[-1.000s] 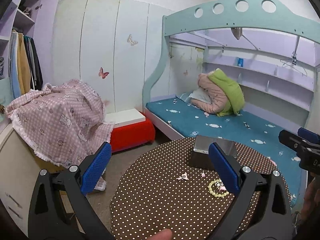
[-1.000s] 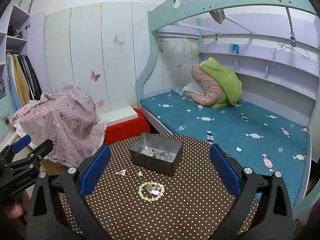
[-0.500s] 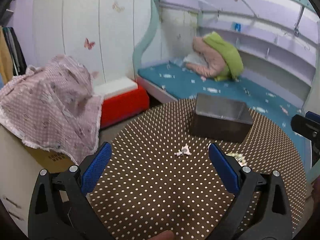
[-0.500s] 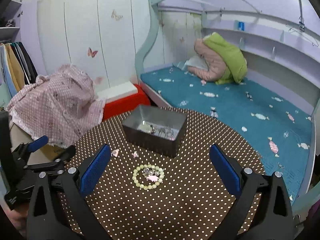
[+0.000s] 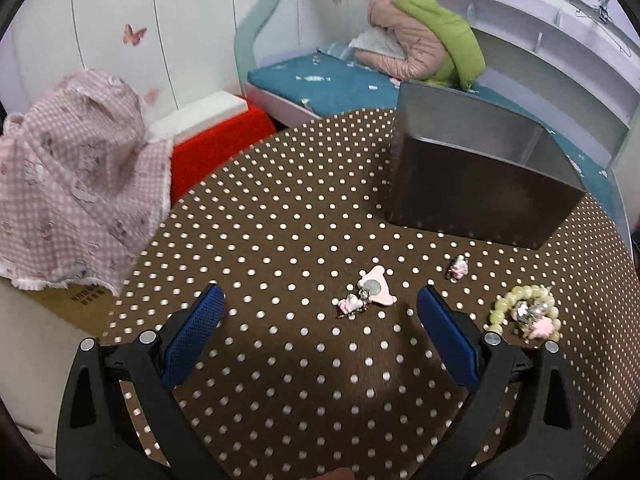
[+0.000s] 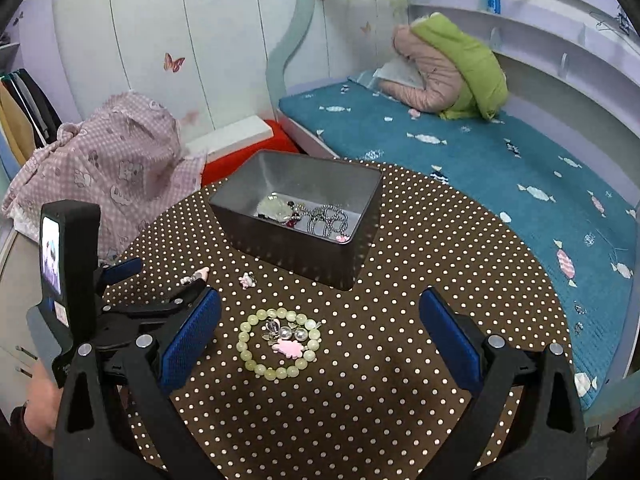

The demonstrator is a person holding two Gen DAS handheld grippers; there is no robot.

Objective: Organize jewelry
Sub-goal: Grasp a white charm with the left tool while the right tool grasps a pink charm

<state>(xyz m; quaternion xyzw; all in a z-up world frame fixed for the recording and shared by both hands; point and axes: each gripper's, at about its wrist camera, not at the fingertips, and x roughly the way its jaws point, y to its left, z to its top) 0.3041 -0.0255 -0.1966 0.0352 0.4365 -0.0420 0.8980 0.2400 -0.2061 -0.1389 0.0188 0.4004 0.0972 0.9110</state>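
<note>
On the round brown polka-dot surface stands a grey metal tin, open at the top. The right wrist view looks down into it: a pale green pendant lies at the back, silver chain loops beside it, and a small pink piece sits against the near wall. The left wrist view shows only the tin's dark outer wall and part of its inner side, none of its contents.

Outside the tin, a pale green bead bracelet lies flat on the surface, ringing a pink charm and some silver beads. The right gripper hangs over this bracelet, its jaws wide apart and empty. A small pink-and-white earring lies between bracelet and tin.

The left gripper has its jaws spread wide, holding nothing, with a pink hair clip with a silver fitting on the surface just ahead between them. From the left view the bracelet sits off to the right. Only the right view shows the left gripper from outside, along with its camera housing and the person's hand holding it.
</note>
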